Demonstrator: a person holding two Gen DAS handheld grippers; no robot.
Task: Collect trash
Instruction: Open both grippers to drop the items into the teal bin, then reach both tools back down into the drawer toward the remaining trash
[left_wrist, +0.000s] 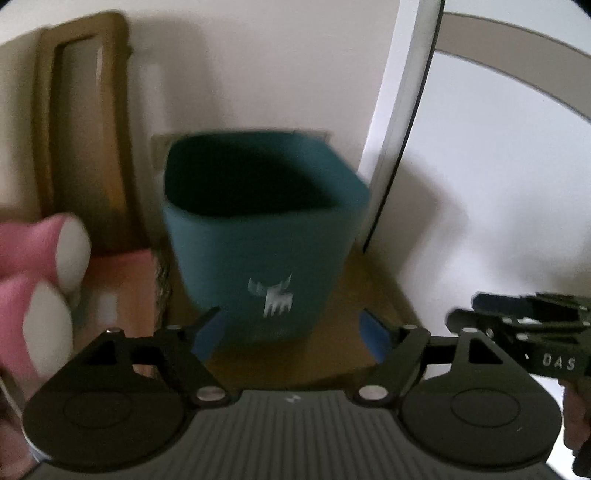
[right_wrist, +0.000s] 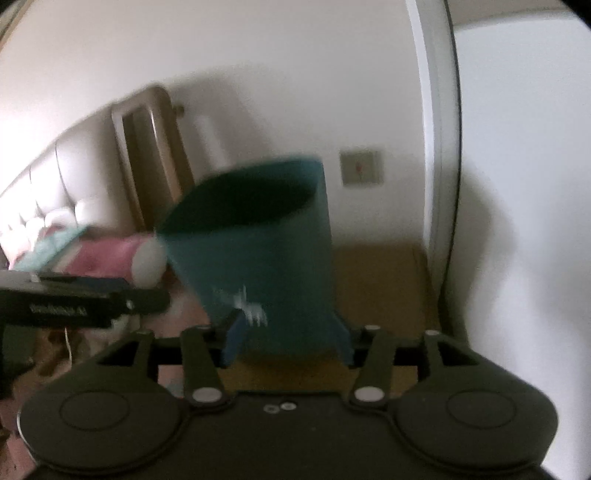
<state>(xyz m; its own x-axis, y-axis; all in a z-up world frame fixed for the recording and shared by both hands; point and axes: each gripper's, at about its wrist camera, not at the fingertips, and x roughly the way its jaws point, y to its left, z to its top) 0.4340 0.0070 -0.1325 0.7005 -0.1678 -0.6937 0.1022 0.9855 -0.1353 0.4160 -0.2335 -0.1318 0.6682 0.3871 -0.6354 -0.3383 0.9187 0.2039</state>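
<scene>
A teal square trash bin (left_wrist: 258, 236) with a white animal logo stands on a wooden surface against the wall, straight ahead of my left gripper (left_wrist: 291, 332), which is open and empty just short of it. In the right wrist view the bin (right_wrist: 258, 240) looks tilted, and my right gripper (right_wrist: 288, 341) has its blue fingertips (right_wrist: 233, 341) on either side of the bin's base, apparently gripping it. The inside of the bin is dark and I cannot see any trash in it. The frames are blurred.
A pink and white plush toy (left_wrist: 37, 280) lies left of the bin, on a bed with a tufted headboard (right_wrist: 55, 177). A wooden framed piece (left_wrist: 85, 140) leans on the wall. A white door edge (left_wrist: 402, 110) stands on the right. A wall plate (right_wrist: 361, 168) is behind the bin.
</scene>
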